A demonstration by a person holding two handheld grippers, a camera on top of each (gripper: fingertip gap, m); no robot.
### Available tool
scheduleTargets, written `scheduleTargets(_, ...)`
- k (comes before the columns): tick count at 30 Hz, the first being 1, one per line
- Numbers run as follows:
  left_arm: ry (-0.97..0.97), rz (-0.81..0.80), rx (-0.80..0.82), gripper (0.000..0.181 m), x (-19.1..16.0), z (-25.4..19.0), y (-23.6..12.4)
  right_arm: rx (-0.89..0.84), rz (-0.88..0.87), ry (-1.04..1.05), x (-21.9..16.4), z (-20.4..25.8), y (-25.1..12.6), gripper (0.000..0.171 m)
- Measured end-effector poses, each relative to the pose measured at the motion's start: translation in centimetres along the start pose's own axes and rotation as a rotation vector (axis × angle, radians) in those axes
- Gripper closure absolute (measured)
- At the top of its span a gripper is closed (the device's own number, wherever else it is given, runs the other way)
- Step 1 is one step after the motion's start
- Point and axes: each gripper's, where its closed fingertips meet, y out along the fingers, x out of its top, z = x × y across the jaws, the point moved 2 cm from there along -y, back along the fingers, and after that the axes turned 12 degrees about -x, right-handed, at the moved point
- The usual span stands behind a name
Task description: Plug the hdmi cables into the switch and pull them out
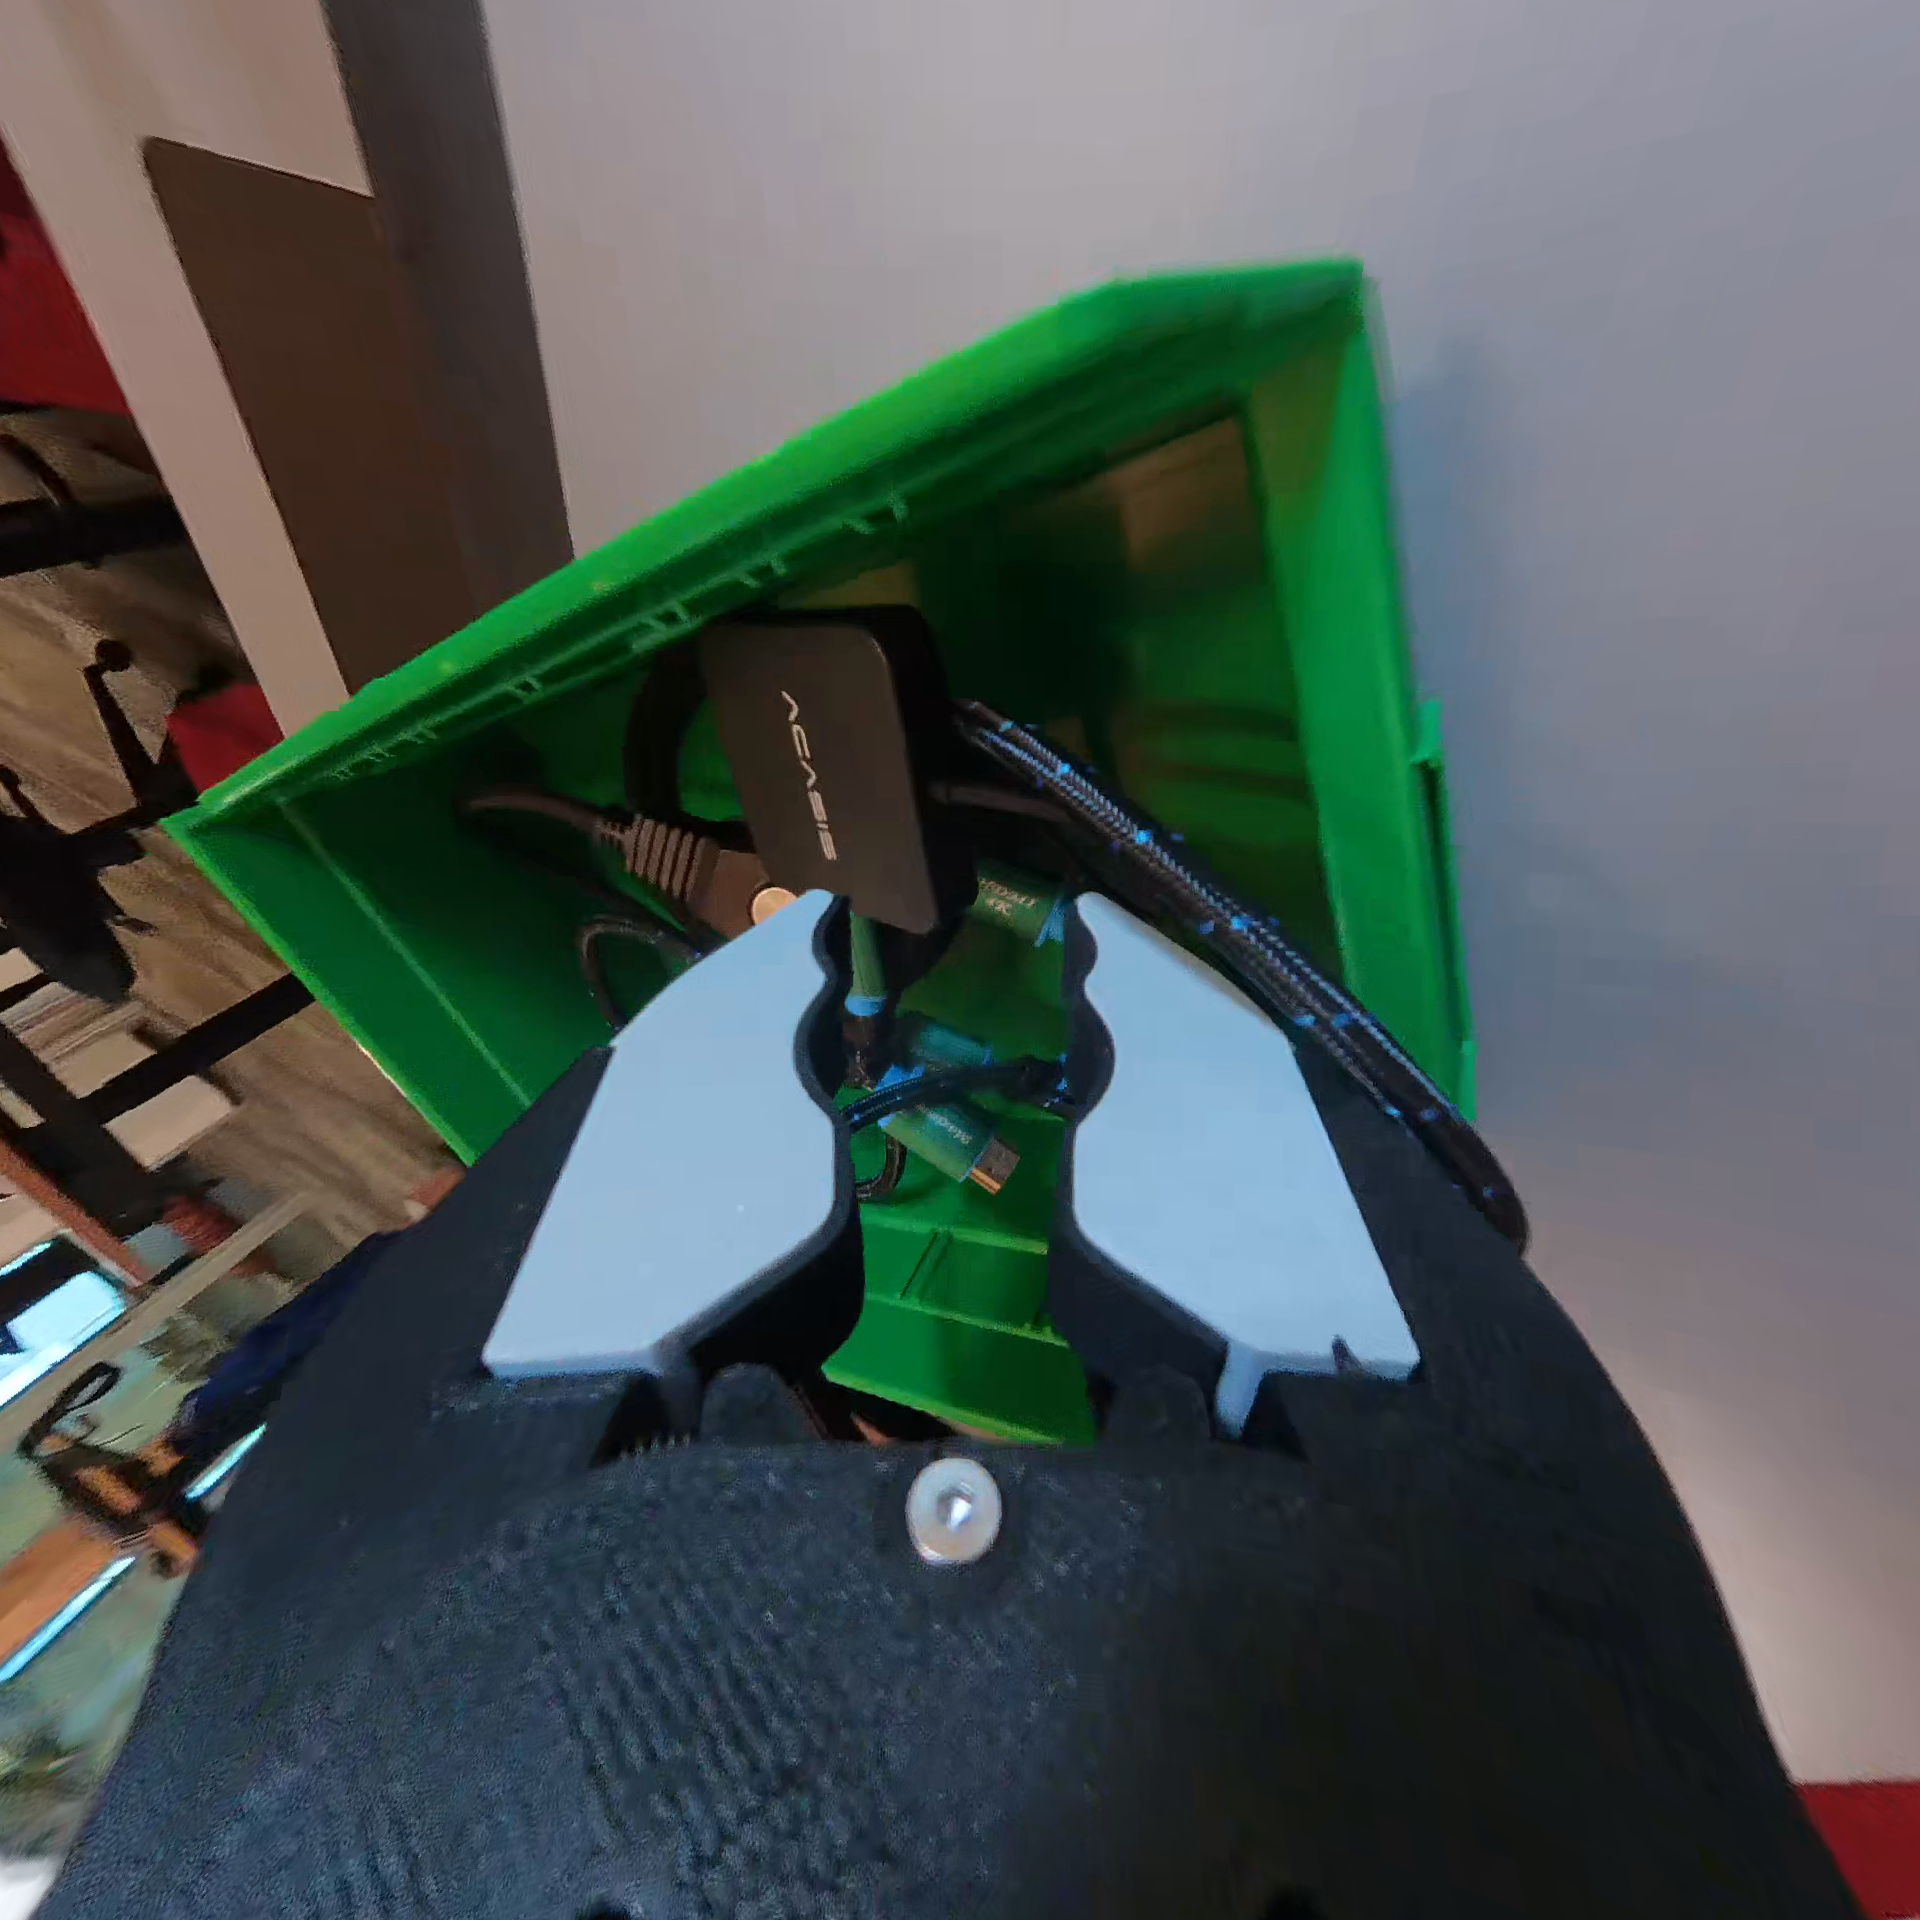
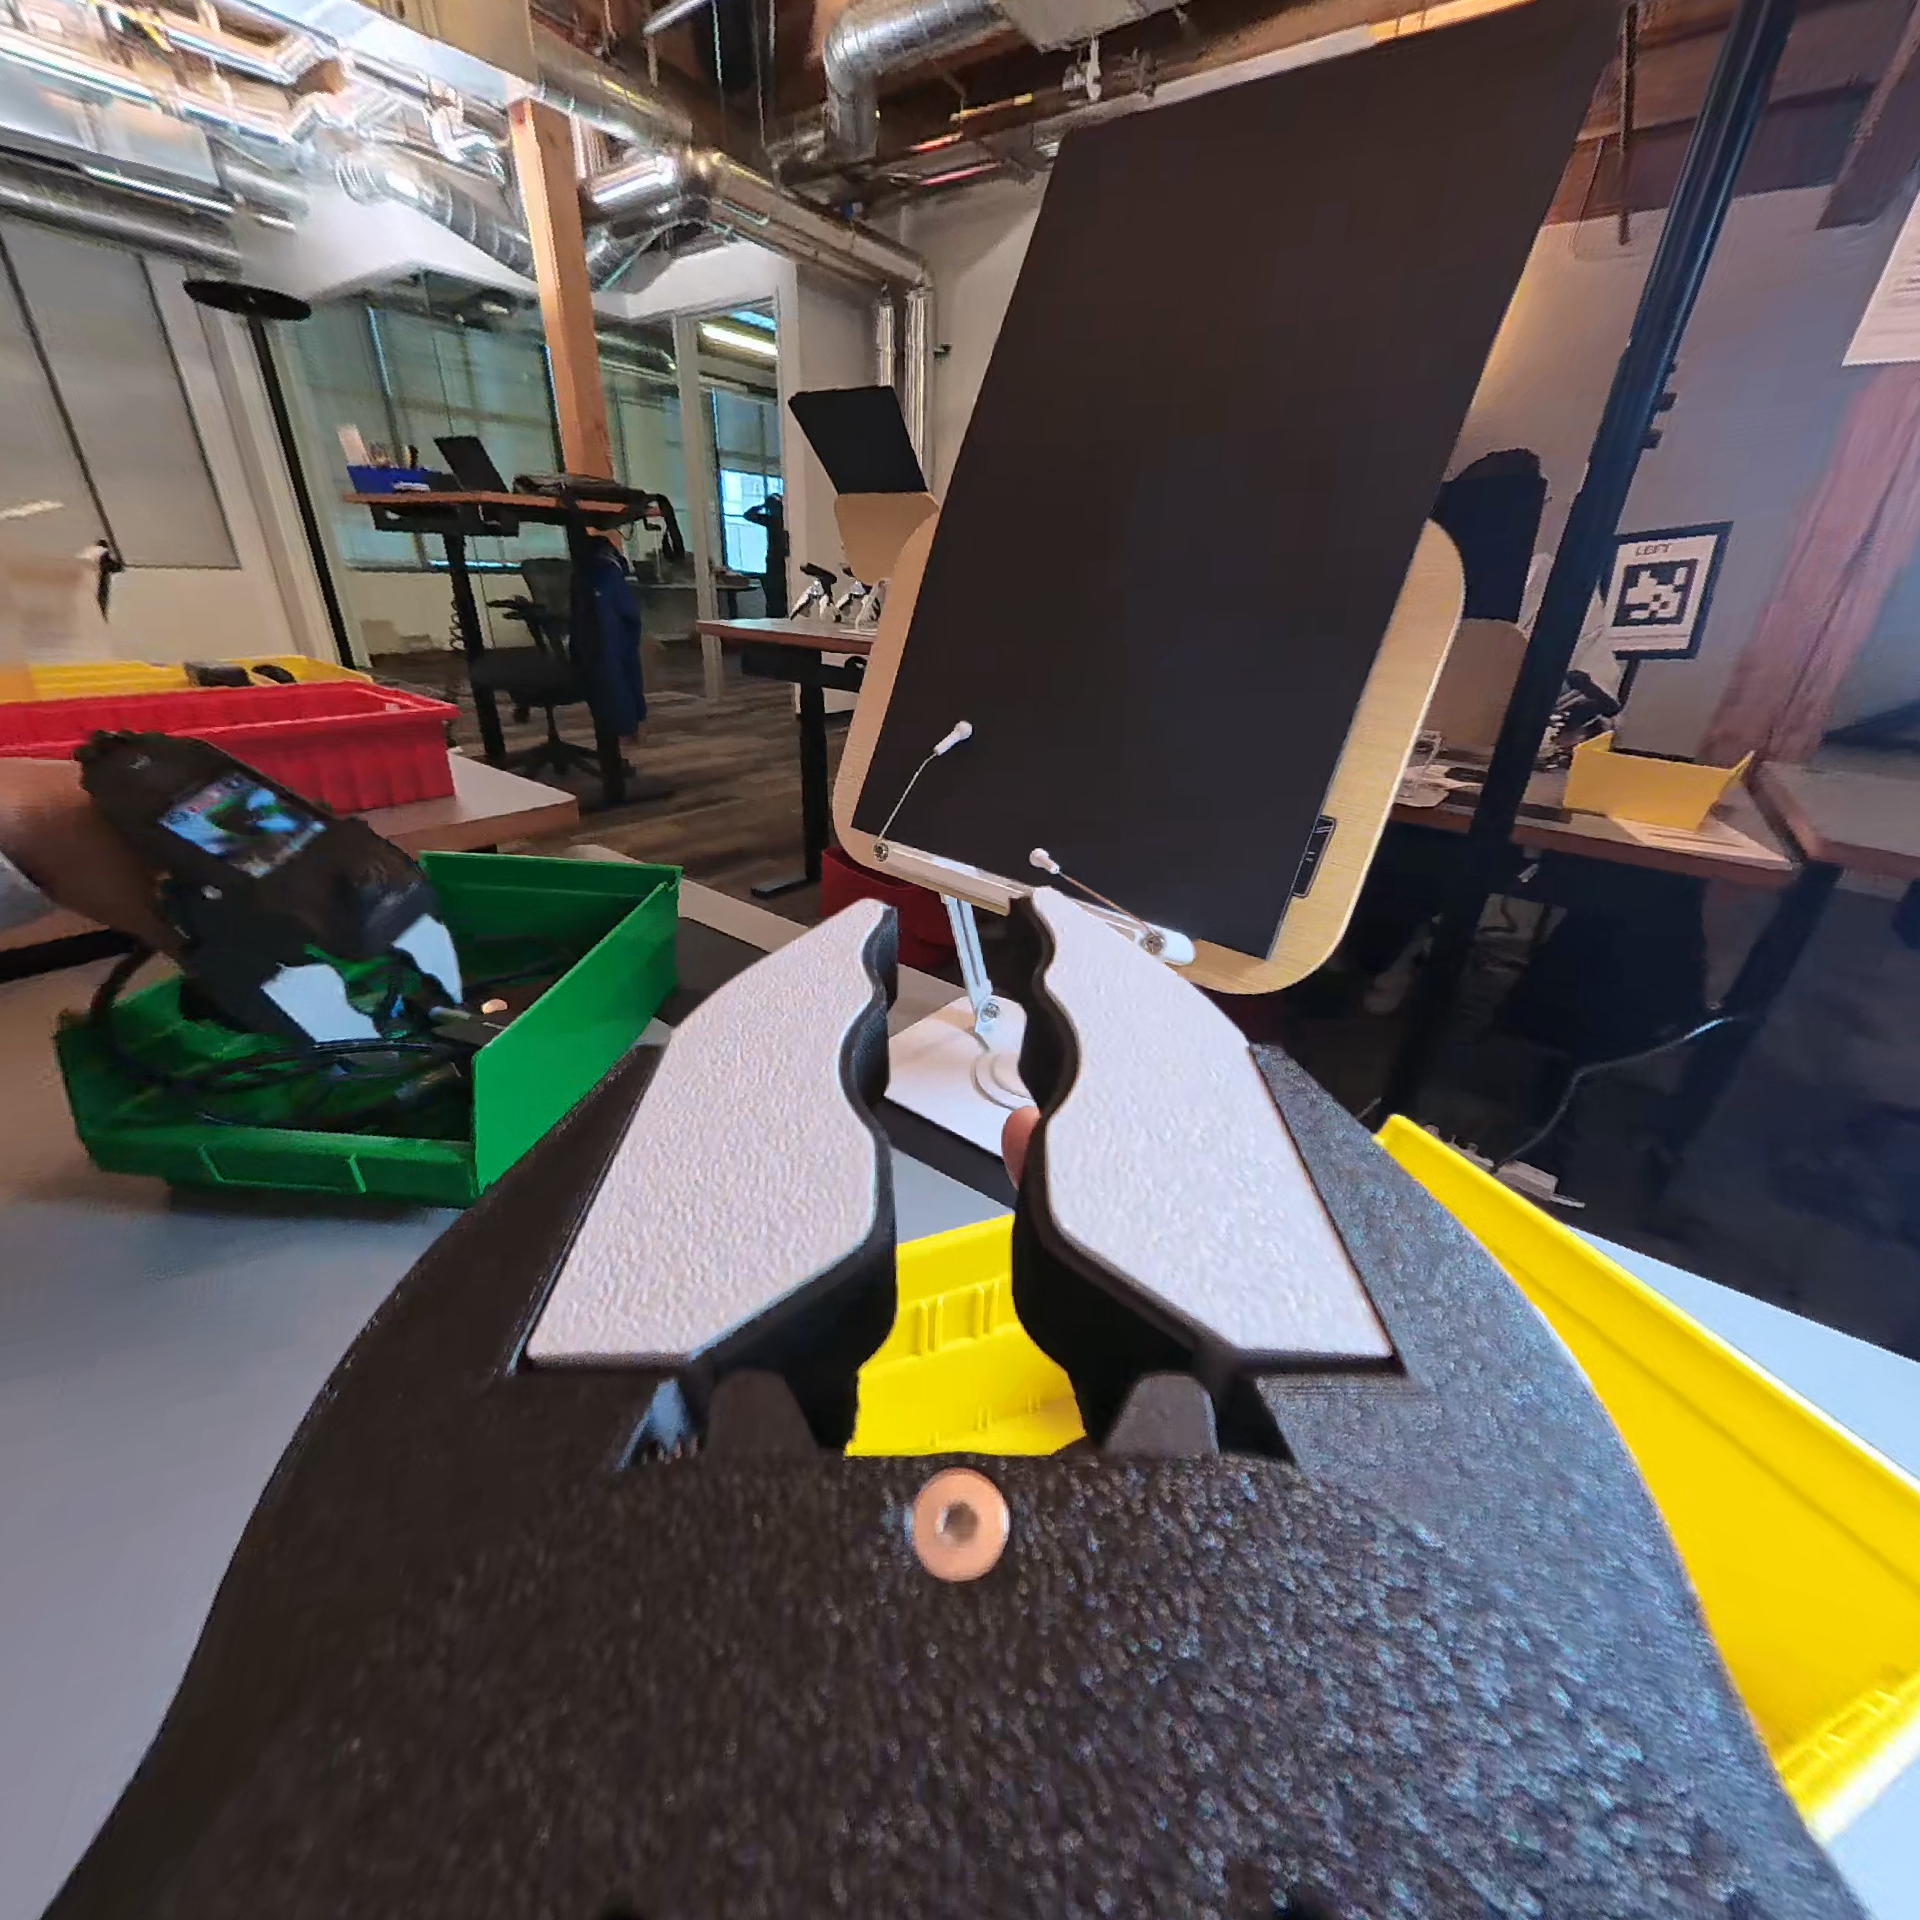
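Observation:
In the left wrist view a black switch box lies tilted on a tangle of cables inside a green bin. A black-and-blue braided HDMI cable runs from it over the bin's right wall. A black plug lies to its left, and green-cased plugs lie lower on the bin floor. My left gripper is open, with its left fingertip at the switch's near end. My right gripper is open a little and empty, held above the table, and the left gripper shows reaching into the green bin.
A yellow bin sits under and to the right of my right gripper. A black panel on a white stand rises just ahead of it. A red bin stands behind the green one on the grey table. Left tips to right tips: about 45 centimetres. My left tips are roughly 9 centimetres from the black plug.

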Motion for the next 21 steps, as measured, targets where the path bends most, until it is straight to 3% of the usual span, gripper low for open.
scheduleTargets(7, -0.02, -0.139, 0.006, 0.143, 0.2, -1.6, -4.8, 0.025, 0.008, -0.014, -0.1, 1.1, 0.2, 0.152)
scheduleTargets(12, -0.028, -0.039, 0.071, 0.141, -1.6, 0.0, -2.3, 0.051, 0.031, -0.095, -0.8, 2.7, 0.5, 0.153)
scheduleTargets(16, 0.018, -0.054, 0.097, 0.136, -1.1, 1.7, 0.3, 0.065, 0.047, -0.121, -1.3, 3.0, 0.7, 0.153)
scheduleTargets(21, 0.108, 0.137, 0.203, 0.135, -1.0, 2.5, 1.5, 0.068, 0.07, -0.089, -2.1, 2.5, 1.0, 0.154)
